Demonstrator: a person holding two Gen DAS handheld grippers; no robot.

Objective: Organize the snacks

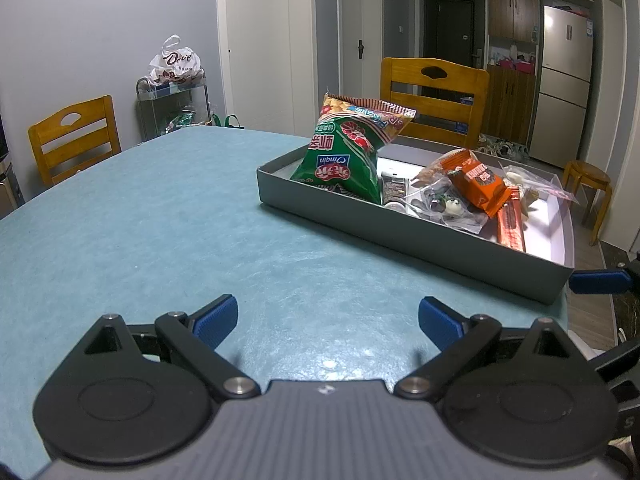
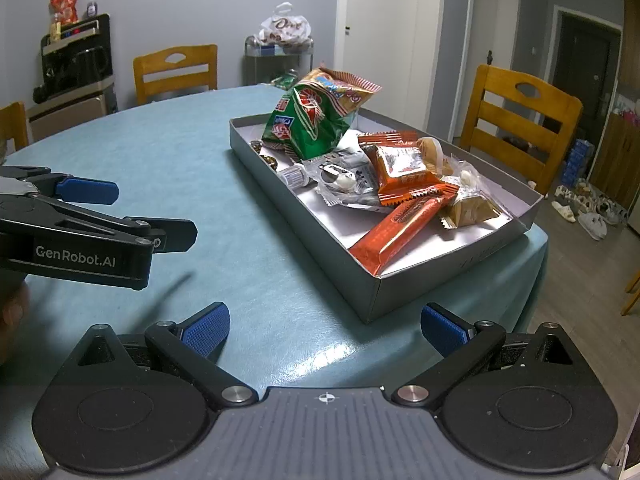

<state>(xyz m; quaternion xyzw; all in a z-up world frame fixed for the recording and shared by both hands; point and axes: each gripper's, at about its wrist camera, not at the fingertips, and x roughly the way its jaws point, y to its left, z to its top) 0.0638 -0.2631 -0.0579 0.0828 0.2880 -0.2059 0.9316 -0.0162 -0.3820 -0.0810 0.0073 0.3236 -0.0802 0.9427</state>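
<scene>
A grey shallow box [image 1: 400, 236] [image 2: 304, 220] sits on the teal table and holds the snacks. Inside stand a green crisp bag [image 1: 344, 156] [image 2: 308, 120], an orange wrapped cake [image 1: 476, 180] [image 2: 404, 168], a long orange bar [image 1: 510, 224] [image 2: 404, 224] and several small clear-wrapped sweets [image 2: 344, 180]. My left gripper [image 1: 326, 322] hovers open over bare table, short of the box. My right gripper [image 2: 324, 326] is open too, near the box's front corner. Nothing is between either pair of fingers. The left gripper [image 2: 92, 208] shows from the side in the right wrist view.
Wooden chairs [image 1: 434, 100] [image 1: 74, 138] [image 2: 176, 72] stand around the table. A metal cart [image 1: 172, 104] with a white Dove bag is by the wall. The table edge [image 2: 536, 264] drops off right of the box. A small stool [image 1: 588, 188] stands on the floor.
</scene>
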